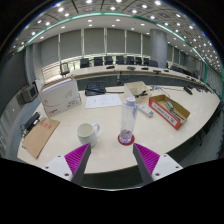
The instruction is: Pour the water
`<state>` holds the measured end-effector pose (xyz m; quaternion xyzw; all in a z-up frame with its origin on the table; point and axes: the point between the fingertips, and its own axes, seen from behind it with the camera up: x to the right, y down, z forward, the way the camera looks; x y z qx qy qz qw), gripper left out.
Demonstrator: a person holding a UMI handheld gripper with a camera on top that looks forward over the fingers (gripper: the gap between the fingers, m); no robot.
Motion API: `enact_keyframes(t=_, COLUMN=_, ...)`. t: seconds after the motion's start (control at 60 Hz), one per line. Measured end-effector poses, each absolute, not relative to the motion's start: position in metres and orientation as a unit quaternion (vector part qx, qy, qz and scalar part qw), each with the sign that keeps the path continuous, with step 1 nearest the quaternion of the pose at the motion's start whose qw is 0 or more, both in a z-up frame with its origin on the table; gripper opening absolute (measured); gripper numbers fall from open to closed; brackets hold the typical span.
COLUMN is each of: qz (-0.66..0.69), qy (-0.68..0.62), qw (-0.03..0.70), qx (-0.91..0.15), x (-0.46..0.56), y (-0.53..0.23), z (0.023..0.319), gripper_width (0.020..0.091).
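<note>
A clear plastic water bottle [127,119] stands upright on a small red coaster on the pale table [110,125], just ahead of my fingers and a little right of the middle. A white mug [88,132] stands to its left, ahead of my left finger. My gripper [112,158] is open, its purple pads [76,157] spread wide over the table's near edge, with nothing between them. Bottle and mug both sit beyond the fingertips, untouched.
A flat cardboard piece [41,137] lies at the left. A white box [61,97] stands behind it, papers [102,100] lie mid-table, a brown box [136,90] sits farther back, and a red-edged open box [168,110] is at the right. Chairs and desks line the room behind.
</note>
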<state>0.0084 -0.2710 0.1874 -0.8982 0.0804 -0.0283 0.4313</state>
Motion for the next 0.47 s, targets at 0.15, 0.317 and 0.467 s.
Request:
enact_keyframes(t=0.15, qz=-0.042, qy=0.061, qw=0.424, qx=-0.902, x=-0.028, y=-0.31, z=0.199, gripper_width=0.0863)
enact_keyframes(t=0.317, qz=-0.048, qy=0.042, qw=0.414, qx=-0.908, x=-0.049, y=-0.333, z=0.199, gripper_width=0.0859)
enact_keyframes(t=0.467, qz=-0.059, qy=0.04, qw=0.422, qx=-0.904, x=-0.052, y=-0.333, z=0.205, gripper_width=0.0861)
